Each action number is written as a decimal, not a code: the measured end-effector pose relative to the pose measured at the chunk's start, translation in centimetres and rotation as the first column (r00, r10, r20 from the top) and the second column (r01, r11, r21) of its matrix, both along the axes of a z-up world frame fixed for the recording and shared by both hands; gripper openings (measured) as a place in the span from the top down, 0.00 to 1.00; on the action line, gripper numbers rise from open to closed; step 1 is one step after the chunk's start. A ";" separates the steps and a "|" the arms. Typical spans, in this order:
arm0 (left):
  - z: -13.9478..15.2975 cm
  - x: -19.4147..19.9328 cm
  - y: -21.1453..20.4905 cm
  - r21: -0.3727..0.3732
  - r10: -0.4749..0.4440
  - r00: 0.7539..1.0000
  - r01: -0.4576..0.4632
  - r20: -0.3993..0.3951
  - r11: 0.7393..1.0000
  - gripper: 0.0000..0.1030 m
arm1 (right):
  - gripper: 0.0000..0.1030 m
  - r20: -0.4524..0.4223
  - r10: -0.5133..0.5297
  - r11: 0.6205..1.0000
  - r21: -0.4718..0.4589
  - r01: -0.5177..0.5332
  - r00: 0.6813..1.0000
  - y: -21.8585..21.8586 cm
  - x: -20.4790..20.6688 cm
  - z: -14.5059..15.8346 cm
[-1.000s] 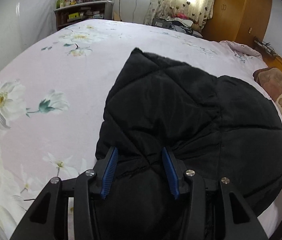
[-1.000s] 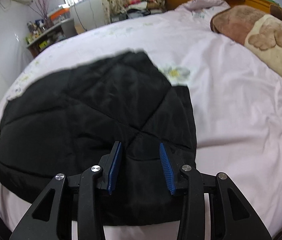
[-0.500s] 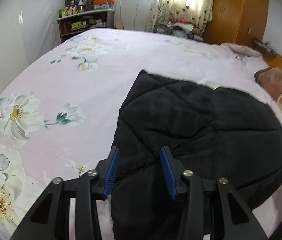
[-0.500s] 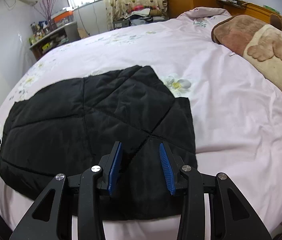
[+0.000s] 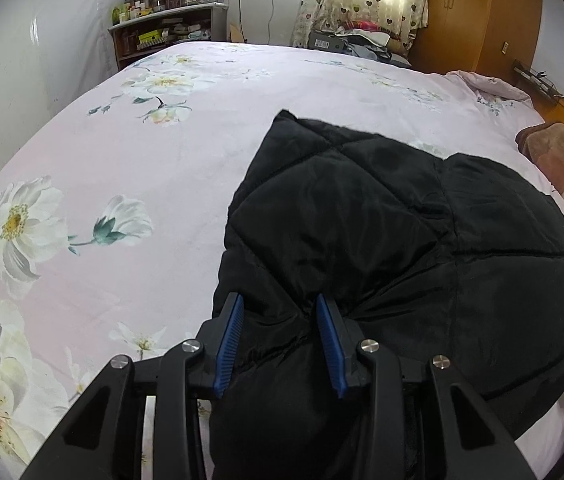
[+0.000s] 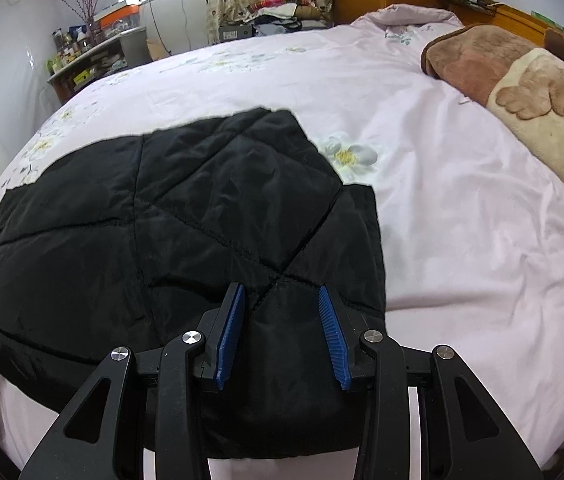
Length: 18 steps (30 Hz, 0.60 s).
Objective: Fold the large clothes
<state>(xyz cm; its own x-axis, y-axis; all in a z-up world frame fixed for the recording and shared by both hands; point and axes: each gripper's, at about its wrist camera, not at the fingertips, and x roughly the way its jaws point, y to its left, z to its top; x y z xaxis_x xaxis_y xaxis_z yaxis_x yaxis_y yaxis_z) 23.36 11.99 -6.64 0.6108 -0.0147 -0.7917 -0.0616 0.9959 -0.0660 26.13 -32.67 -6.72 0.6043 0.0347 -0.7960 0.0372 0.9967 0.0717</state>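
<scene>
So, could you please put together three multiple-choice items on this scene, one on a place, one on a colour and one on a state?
1. Where does the quilted jacket lie?
A. On the floral bedsheet
B. On the shelf by the window
C. On the brown blanket

2. What colour are the gripper pads?
A. Red
B. Blue
C. Green

3. How does the left gripper stand?
A. Jaws apart, with jacket fabric bunched between them
B. Shut on a hanger
C. Raised clear of the jacket

Answers:
1. A: the black jacket rests on the pink floral bedsheet, apart from the brown blanket.
2. B: the ribbed pads on both grippers are blue.
3. A: the left wrist view shows a gap between the fingers, filled with puffed fabric.
</scene>
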 end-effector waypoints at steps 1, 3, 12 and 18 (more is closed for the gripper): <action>0.3 0.0 0.2 -0.004 0.001 1.000 -0.001 0.005 1.000 0.61 | 0.61 0.004 -0.002 1.000 -0.006 0.002 1.000 0.0 -0.1 0.2; 0.7 -0.2 0.8 -0.012 0.009 1.000 -0.008 0.022 1.000 0.61 | 0.61 0.014 -0.005 1.000 -0.020 0.005 1.000 -0.2 -0.1 0.5; -2.1 1.3 3.1 -0.122 0.024 0.999 -0.027 -0.028 0.992 0.44 | 0.40 -0.048 -0.046 0.999 0.019 0.047 0.998 -2.7 1.7 -2.1; -4.0 3.4 3.6 -0.232 0.011 0.998 -0.026 -0.065 0.972 0.34 | 0.36 -0.075 -0.038 0.996 0.082 0.044 0.996 -4.2 2.9 -3.4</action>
